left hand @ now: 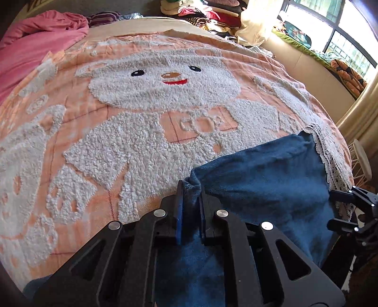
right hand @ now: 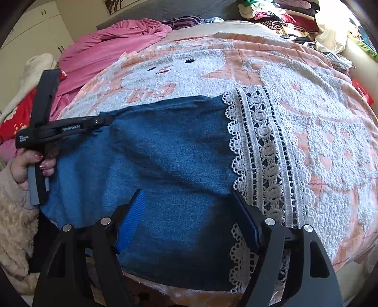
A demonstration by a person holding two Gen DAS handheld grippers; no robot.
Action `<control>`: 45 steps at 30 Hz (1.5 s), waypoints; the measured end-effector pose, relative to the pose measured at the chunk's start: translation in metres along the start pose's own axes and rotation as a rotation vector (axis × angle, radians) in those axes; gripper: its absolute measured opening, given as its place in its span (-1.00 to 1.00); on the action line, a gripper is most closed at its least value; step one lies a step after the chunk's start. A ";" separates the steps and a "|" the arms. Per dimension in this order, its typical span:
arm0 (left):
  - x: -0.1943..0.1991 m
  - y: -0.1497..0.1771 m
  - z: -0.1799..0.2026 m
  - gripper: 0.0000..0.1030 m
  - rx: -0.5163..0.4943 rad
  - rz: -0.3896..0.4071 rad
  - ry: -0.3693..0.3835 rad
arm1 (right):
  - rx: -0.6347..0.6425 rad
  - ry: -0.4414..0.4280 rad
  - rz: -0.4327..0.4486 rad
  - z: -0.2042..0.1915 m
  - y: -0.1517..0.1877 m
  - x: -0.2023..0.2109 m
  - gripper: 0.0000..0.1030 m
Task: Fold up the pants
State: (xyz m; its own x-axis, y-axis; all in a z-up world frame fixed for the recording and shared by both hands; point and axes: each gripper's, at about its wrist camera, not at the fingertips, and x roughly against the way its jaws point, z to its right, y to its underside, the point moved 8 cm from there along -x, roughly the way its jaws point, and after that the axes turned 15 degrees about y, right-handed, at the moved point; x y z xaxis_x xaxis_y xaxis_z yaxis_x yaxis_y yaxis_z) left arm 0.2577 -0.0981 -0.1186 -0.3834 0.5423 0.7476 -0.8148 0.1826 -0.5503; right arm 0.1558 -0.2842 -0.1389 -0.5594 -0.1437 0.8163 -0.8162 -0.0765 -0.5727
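The pants point(right hand: 165, 153) are dark blue fleece with a white lace hem band point(right hand: 264, 151), lying on the near edge of the bed. In the left wrist view my left gripper point(left hand: 190, 189) is shut on a bunched corner of the blue pants point(left hand: 264, 179). It also shows in the right wrist view point(right hand: 104, 121) at the pants' far left edge, held by a hand. My right gripper point(right hand: 189, 200) is open, its fingers spread over the blue fabric beside the lace, not gripping. It shows at the right edge of the left wrist view point(left hand: 330, 210).
The bed carries a peach blanket with a fluffy white bear point(left hand: 163, 85). A pink quilt point(right hand: 113, 40) lies at the far left. Piled clothes point(right hand: 283, 14) stand at the back. A window sill point(left hand: 330, 52) runs along the right.
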 end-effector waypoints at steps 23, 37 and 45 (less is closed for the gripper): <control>0.007 0.007 0.001 -0.75 0.009 0.022 -0.005 | -0.006 -0.170 -0.037 0.068 -0.089 -0.062 -0.56; 0.002 0.000 -0.004 -0.57 -0.003 0.032 -0.117 | 0.132 0.064 0.035 0.072 -0.093 -0.069 -0.41; 0.022 0.000 -0.007 -0.26 0.032 0.111 -0.082 | -0.016 0.139 0.124 0.101 -0.096 -0.031 0.28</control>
State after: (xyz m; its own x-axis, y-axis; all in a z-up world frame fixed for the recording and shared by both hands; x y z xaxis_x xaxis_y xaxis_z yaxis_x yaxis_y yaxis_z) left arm 0.2529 -0.0804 -0.1048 -0.5052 0.4890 0.7111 -0.7781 0.0982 -0.6204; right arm 0.2660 -0.3720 -0.1163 -0.6697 -0.0128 0.7425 -0.7412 -0.0513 -0.6694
